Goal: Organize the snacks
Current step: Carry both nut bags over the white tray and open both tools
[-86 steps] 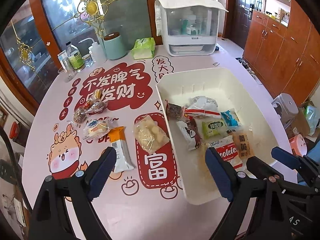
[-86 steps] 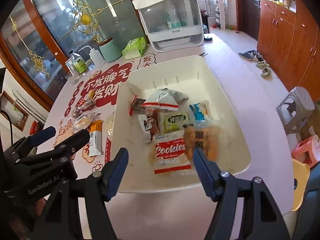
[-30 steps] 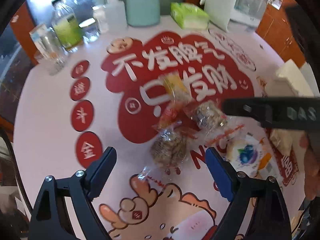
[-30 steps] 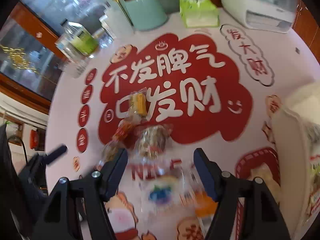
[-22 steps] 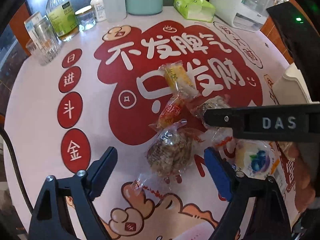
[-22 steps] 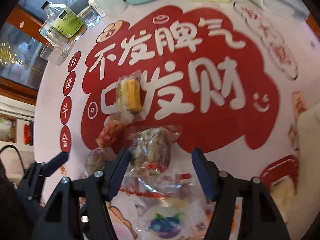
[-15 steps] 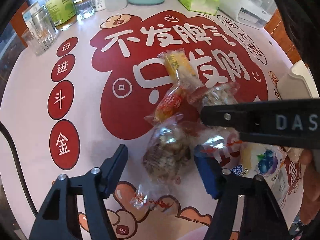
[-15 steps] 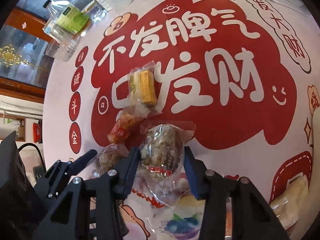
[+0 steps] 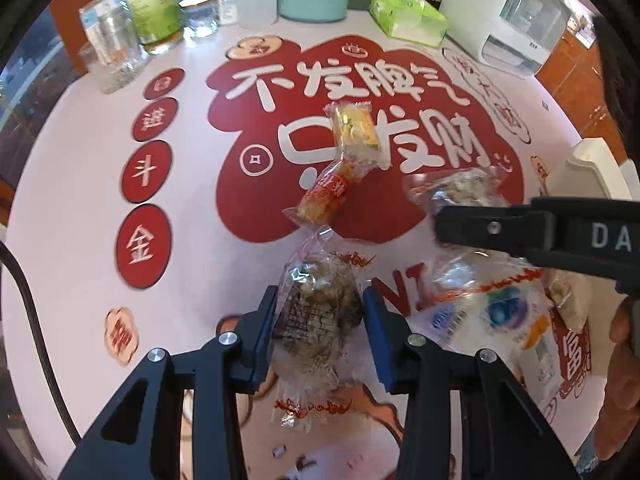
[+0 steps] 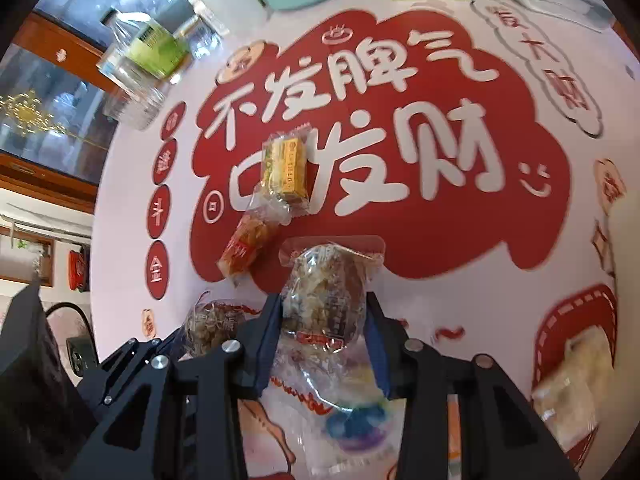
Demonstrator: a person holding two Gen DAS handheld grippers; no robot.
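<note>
Leftmost, red discs (image 9: pixel 143 246) on the pink table mat (image 9: pixel 60 184) read 日进斗金. Beside them the left gripper (image 9: pixel 320 320) is closing, blue pads pressing a clear-wrapped brown grain cake (image 9: pixel 316 316). Further right lie an orange-red snack stick (image 9: pixel 326 192) and a yellow wafer pack (image 9: pixel 356 130) on the slogan 不发脾气只发财. Rightmost, the right gripper (image 10: pixel 322 320) is closing on a second grain cake (image 10: pixel 324 292).

right gripper (image 10: pixel 324 336): low centre of my frame, jaws closing, pads pressed on a clear-wrapped nut cake (image 10: pixel 326 292)
yellow snack (image 10: pixel 286 172): above it, on the red print
orange-red snack (image 10: pixel 246 246): just left of the cake
water bottle (image 10: pixel 148 46): upper left
</note>
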